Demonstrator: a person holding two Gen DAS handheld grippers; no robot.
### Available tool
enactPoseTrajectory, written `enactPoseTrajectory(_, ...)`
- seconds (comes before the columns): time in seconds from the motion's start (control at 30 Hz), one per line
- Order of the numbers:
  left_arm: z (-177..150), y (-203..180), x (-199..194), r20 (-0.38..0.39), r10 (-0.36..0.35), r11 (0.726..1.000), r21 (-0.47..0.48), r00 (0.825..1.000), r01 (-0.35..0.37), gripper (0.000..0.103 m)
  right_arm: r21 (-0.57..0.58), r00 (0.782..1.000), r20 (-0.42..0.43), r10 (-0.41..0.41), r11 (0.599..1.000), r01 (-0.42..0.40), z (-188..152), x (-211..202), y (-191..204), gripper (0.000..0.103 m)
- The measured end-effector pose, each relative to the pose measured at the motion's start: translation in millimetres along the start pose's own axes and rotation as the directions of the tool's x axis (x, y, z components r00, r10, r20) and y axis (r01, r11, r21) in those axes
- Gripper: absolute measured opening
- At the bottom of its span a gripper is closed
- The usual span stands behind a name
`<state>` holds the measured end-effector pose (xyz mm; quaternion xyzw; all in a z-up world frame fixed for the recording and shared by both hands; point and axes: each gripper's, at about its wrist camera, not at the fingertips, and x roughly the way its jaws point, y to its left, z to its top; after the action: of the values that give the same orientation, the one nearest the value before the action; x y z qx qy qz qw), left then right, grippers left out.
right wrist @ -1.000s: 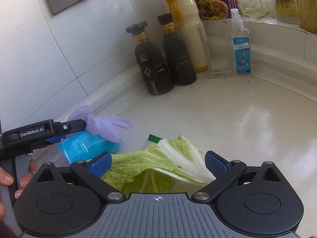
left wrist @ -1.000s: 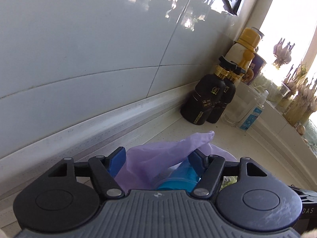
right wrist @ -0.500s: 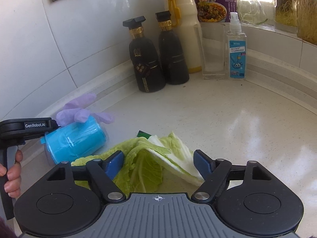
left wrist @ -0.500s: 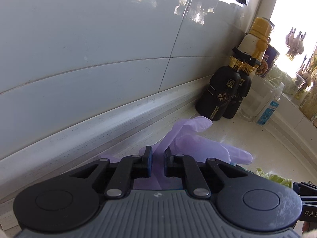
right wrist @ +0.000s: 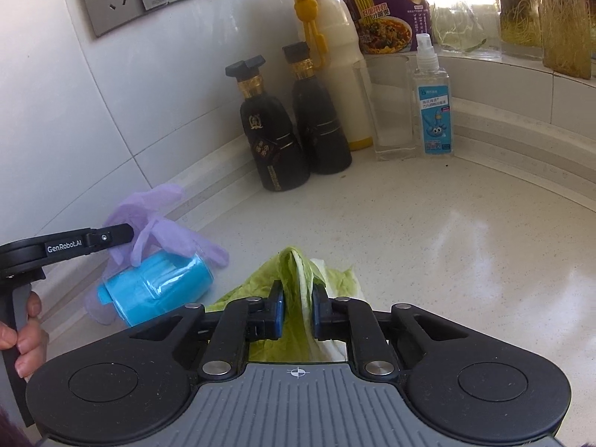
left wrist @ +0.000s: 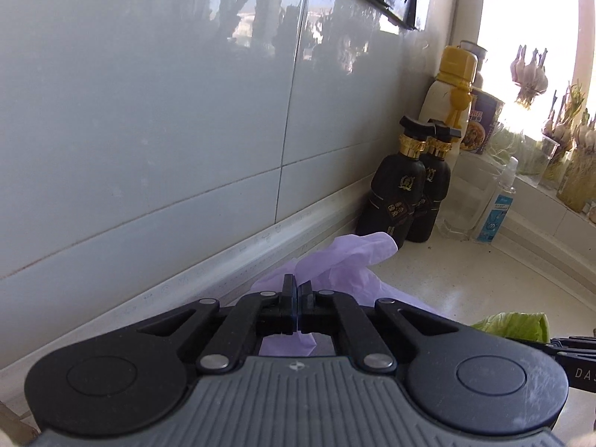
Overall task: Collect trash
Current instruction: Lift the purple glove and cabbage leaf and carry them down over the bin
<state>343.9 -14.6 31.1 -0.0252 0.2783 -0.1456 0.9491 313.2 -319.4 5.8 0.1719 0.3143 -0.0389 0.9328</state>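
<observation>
At the bottom centre of the right wrist view, the right hand-held gripper [right wrist: 297,311] is clamped on a limp green cabbage leaf [right wrist: 298,272] lying on the pale speckled counter [right wrist: 428,242]; at lower left, the left hand-held gripper [right wrist: 124,234] pinches a crumpled thin purple plastic glove [right wrist: 156,219] draped over a blue plastic-wrapped roll [right wrist: 160,288]; two black sauce bottles [right wrist: 294,130] stand beyond, upper centre; both grasps look made, so lifting the scraps clear toward a bin, not in view, comes next.
</observation>
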Motion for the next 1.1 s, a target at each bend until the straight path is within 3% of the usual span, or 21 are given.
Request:
enactPoseTrajectory(0.47,21.8,-12.8,-48.8,0.088,0.001,1.000,0.016,0.996,-0.002,0.000,0.013,0.997,0.071,0.010,1.000,-0.010,18.0,-50.4,10.5,0.008)
enactPoseTrajectory(1.1,35.7,-17.0,-127.8,0.142,-0.006,1.000,0.026,0.990,0.002,0.000,-0.059,0.986,0.163,0.034,0.998,-0.025,33.7,-127.0,55.5,0.008)
